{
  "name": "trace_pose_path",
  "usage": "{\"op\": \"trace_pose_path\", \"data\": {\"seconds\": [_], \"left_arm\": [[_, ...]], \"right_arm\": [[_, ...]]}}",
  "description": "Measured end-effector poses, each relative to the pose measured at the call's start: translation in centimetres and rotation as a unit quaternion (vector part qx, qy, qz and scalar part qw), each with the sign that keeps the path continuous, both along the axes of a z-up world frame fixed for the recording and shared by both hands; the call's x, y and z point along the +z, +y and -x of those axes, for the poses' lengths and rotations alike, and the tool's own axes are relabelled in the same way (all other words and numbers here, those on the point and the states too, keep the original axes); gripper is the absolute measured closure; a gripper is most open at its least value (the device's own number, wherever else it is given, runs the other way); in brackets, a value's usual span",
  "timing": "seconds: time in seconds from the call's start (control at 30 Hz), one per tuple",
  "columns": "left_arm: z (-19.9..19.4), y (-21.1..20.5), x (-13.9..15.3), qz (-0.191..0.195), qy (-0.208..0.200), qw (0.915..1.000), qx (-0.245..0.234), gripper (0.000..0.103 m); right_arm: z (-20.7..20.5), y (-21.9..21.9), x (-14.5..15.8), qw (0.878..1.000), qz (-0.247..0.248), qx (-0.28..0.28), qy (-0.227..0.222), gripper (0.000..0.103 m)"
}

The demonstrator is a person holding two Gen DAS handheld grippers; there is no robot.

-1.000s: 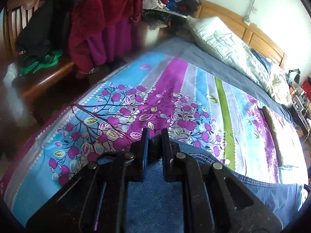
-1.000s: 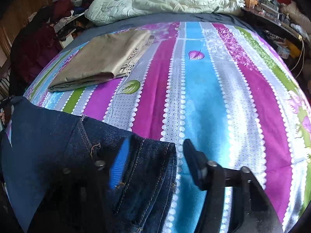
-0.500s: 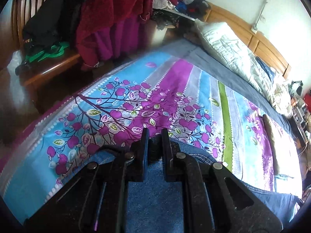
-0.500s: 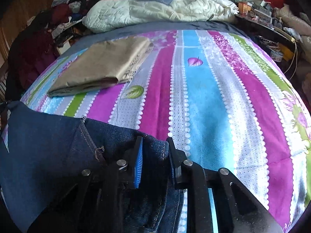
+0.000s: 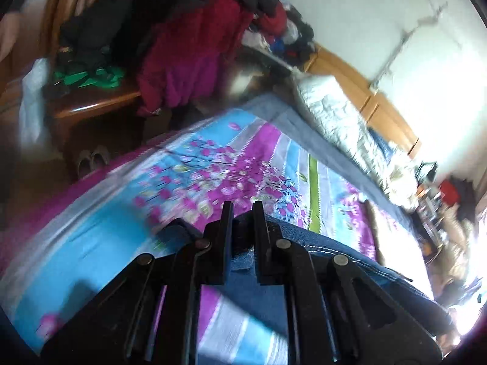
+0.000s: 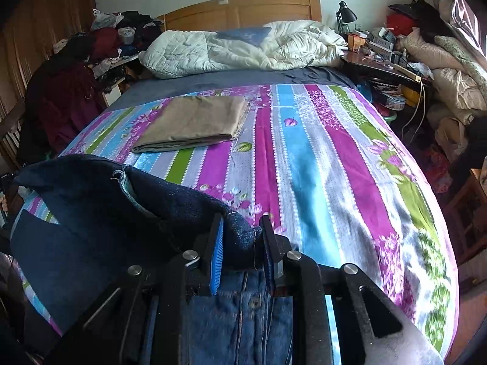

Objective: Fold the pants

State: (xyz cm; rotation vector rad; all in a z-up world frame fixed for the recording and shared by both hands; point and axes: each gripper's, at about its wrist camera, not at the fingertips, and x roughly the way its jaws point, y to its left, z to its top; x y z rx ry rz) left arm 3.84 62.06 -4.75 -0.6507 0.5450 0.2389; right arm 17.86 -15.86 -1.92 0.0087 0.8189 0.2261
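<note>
Gripping jeans (image 6: 100, 231): right gripper (image 6: 242, 232) clamped on bunched denim, left gripper (image 5: 242, 222) pinching edge. Both raised above bedsheet (image 6: 319, 167), angled toward headboard (image 6: 243, 10). Jeans hang between, off bed. Left view blurred.

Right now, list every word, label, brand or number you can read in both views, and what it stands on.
None can be read.
Boxes and bottles on the bedside desk: print too small to read.
Jeans: the button shows no legible marking.
Left wrist view: motion-blurred, no text readable.
</note>
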Motion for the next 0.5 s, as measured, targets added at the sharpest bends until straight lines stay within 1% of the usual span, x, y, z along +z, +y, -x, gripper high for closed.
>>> {"op": "trace_pose_path", "data": {"seconds": [0.07,0.13,0.17,0.23,0.3,0.33,0.37,0.4,0.43,0.5], "left_arm": [[4.3,0.9,-0.6,0.015,-0.007,0.9999,0.003,0.091],[7.6,1.4,-1.6,0.023,-0.007,0.9997,0.001,0.091],[10.2,1.7,-2.9,0.032,-0.007,0.9995,0.001,0.091],[13.4,2.2,-5.2,0.044,-0.003,0.999,0.007,0.091],[16.8,3.4,-9.1,0.077,0.019,0.9963,0.035,0.091],[17.3,3.6,-10.0,0.085,0.024,0.9952,0.041,0.09],[17.8,3.8,-11.0,0.093,0.03,0.9942,0.044,0.09],[18.1,3.6,-11.5,0.095,0.025,0.9941,0.046,0.09],[18.1,3.5,-11.2,0.095,0.016,0.9943,0.046,0.09],[17.8,3.5,-10.1,0.098,-0.007,0.9942,0.043,0.091]], "right_arm": [[4.3,-0.6,-0.2,1.0,-0.01,0.001,0.003,0.078],[8.2,-1.5,-2.1,0.999,-0.023,-0.015,0.03,0.078],[9.6,-1.8,-3.4,0.998,-0.028,-0.024,0.043,0.078],[11.8,-2.2,-6.7,0.996,-0.022,-0.042,0.073,0.078],[12.9,-2.0,-9.7,0.993,-0.016,-0.055,0.099,0.078],[13.2,-1.8,-10.5,0.993,-0.013,-0.061,0.102,0.078],[13.4,-1.8,-10.7,0.993,-0.012,-0.069,0.098,0.078],[13.5,-1.9,-10.5,0.992,-0.017,-0.078,0.094,0.078],[13.5,-2.0,-10.2,0.992,-0.018,-0.082,0.091,0.078],[13.5,-1.2,-8.8,0.994,0.0,-0.074,0.082,0.078]]}}
